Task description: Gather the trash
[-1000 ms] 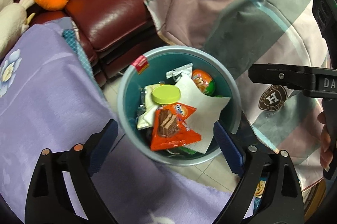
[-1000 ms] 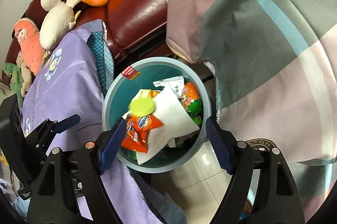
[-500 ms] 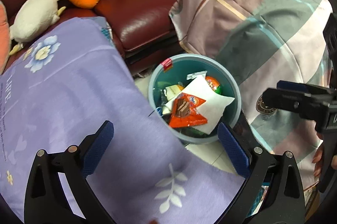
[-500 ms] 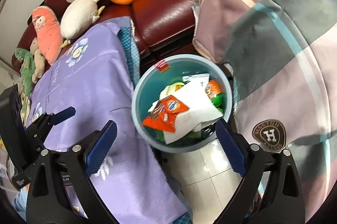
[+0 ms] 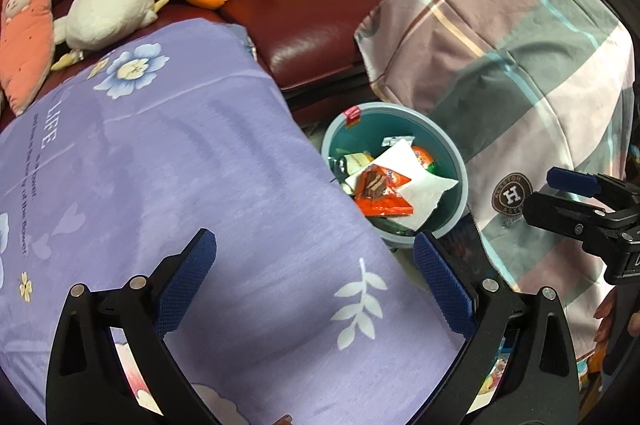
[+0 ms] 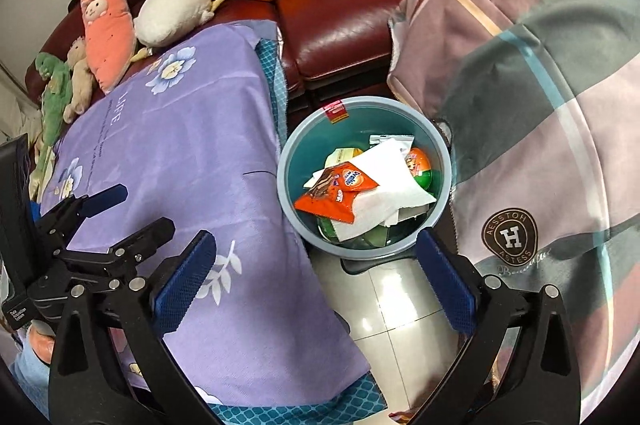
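Note:
A round teal trash bin (image 5: 456, 161) (image 6: 292, 153) stands on the floor between the purple-covered table and a plaid-covered seat. It holds an orange snack wrapper (image 5: 380, 191) (image 6: 336, 191), a white napkin (image 5: 420, 181) (image 6: 384, 181), an orange-green egg-shaped toy (image 6: 420, 165) and other wrappers. My left gripper (image 5: 316, 285) is open and empty above the purple cloth. My right gripper (image 6: 316, 277) is open and empty above the table edge and floor. Each gripper shows in the other's view, the right (image 5: 576, 201) and the left (image 6: 108, 221).
A purple flowered cloth (image 5: 160, 165) (image 6: 180, 153) covers the table. A dark red leather sofa (image 5: 312, 13) (image 6: 340, 17) with several plush toys stands behind. A plaid blanket (image 5: 520, 73) (image 6: 540, 85) drapes the seat on the right. Tiled floor (image 6: 392, 301) lies below the bin.
Both grippers have pulled back and up from over the bin, which now looks smaller and farther. More of the purple cloth and sofa is in view. Both stay open.

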Demonstrator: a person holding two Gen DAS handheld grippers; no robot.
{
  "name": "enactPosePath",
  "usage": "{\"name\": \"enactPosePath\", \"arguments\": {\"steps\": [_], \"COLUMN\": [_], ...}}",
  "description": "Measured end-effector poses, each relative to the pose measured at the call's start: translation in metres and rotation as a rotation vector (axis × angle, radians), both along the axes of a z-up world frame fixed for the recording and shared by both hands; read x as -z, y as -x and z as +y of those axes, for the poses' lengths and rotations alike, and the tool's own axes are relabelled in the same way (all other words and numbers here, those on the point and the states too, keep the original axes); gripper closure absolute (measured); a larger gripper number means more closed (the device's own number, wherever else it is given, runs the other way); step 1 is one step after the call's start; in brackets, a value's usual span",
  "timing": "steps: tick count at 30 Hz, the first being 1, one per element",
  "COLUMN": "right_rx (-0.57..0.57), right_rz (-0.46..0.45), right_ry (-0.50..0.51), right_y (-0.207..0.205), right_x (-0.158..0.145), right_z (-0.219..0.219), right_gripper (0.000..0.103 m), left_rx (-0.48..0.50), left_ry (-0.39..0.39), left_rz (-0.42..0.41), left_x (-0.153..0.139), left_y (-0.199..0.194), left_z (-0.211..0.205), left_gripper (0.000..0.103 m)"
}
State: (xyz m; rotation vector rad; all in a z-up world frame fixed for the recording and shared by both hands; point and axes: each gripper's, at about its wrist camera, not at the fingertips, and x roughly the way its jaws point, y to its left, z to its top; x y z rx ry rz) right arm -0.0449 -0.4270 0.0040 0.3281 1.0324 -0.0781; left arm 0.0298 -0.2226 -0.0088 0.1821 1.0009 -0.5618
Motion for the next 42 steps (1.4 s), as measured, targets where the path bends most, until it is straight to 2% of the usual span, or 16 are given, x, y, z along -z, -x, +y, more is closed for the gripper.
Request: {"name": "enactPosePath", "arguments": {"steps": [15, 31, 42], "right_rx": [-0.018, -0.003, 0.000], "right_rz": [0.028, 0.053, 0.079], "right_ry": [0.004, -0.014, 0.019], "right_y": [0.002, 0.000, -0.001], "right_x": [0.010, 0.032, 0.046], "right_z": [0.018, 0.012, 0.009], "right_gripper": [0.007, 0.007, 0.007], "left_rx": [-0.074, -0.094, -0.101], "left_ry": [-0.002, -0.055, -0.085], "left_rz": [-0.014, -0.023, -0.014], "left_x": [0.003, 0.016, 0.026], "left_y": [0.000, -0.002, -0.002], "left_z": [0.027, 0.029, 0.028], "left_gripper": [0.004, 0.004, 0.004]}}
